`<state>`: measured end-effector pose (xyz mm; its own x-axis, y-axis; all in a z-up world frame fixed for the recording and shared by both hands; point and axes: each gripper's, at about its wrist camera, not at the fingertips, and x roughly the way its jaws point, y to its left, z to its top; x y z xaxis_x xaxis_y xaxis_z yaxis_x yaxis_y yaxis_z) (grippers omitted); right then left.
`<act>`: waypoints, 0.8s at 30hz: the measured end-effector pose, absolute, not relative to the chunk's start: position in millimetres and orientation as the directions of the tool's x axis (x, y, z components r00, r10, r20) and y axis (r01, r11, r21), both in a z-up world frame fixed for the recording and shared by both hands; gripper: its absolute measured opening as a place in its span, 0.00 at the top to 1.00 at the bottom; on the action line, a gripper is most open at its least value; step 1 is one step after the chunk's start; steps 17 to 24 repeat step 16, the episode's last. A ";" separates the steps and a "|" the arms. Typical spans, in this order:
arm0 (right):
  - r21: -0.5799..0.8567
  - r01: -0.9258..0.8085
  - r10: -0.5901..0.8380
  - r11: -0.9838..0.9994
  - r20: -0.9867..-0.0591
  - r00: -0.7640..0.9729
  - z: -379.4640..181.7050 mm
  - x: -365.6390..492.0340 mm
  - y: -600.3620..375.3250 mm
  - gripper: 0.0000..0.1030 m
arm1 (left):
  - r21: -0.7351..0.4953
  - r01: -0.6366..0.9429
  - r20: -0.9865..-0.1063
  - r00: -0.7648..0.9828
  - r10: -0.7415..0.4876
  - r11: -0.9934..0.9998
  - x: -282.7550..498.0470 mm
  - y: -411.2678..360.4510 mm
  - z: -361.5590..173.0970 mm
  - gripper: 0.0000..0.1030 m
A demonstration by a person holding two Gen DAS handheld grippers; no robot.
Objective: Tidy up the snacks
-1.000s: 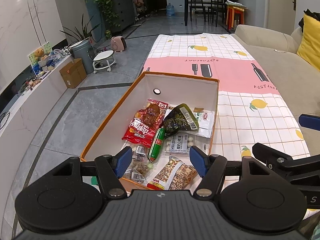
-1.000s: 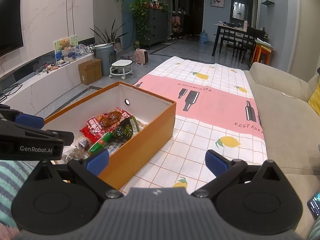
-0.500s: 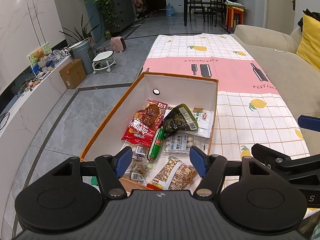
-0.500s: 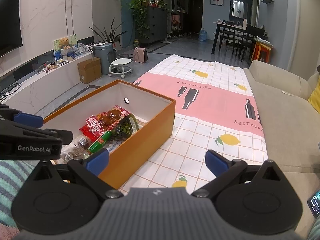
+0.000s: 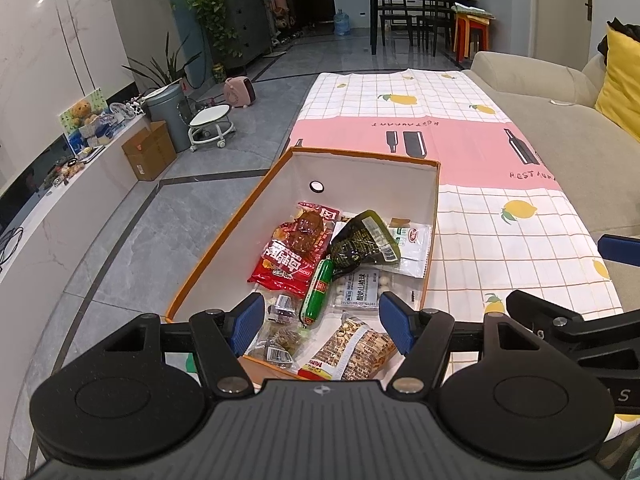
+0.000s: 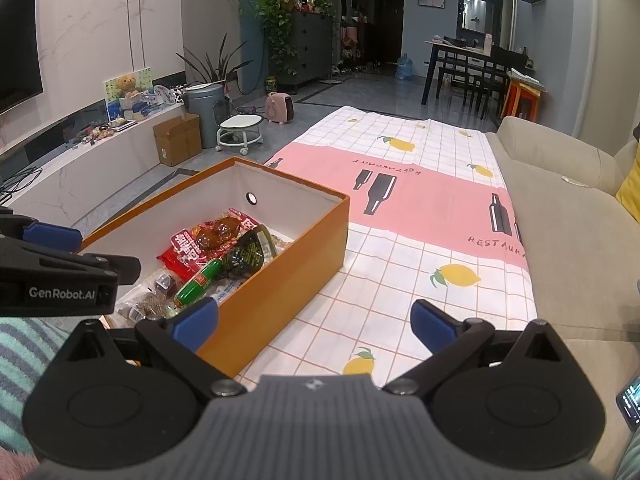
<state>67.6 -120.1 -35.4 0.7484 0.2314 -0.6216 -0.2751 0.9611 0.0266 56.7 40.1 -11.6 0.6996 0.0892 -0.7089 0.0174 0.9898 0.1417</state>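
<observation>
An orange box (image 5: pixel 433 216) with a white inside stands on the lemon-print tablecloth (image 5: pixel 492 248); it also shows in the right wrist view (image 6: pixel 280 276). In it lie several snacks: a red packet (image 5: pixel 294 254), a dark green packet (image 5: pixel 366 242), a green sausage (image 5: pixel 318 286) and a peanut bar packet (image 5: pixel 352 348). My left gripper (image 5: pixel 322 322) is open and empty, just above the box's near end. My right gripper (image 6: pixel 314 322) is open and empty, beside the box's near right corner, over the cloth.
A beige sofa (image 6: pixel 580 240) runs along the right of the table. A TV bench (image 6: pixel 80 160), a cardboard box (image 5: pixel 150 152), a bin and a stool stand on the floor to the left. A dining table (image 6: pixel 472 64) is far back.
Both grippers have drifted slightly; the box and snacks have not moved. Both stay open.
</observation>
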 end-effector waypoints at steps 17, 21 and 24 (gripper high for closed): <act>0.027 -0.275 0.231 0.961 -0.622 0.748 -35.1 67.7 -120.5 0.04 | 0.148 0.038 -0.696 0.714 0.077 0.988 53.9 37.0 -9.4 0.25; 0.027 -0.275 0.231 0.961 -0.622 0.748 -35.1 67.7 -120.5 0.04 | 0.148 0.038 -0.696 0.714 0.077 0.988 53.9 37.0 -9.4 0.25; 0.027 -0.275 0.231 0.961 -0.622 0.748 -35.1 67.7 -120.5 0.04 | 0.148 0.038 -0.696 0.714 0.077 0.988 53.9 37.0 -9.4 0.25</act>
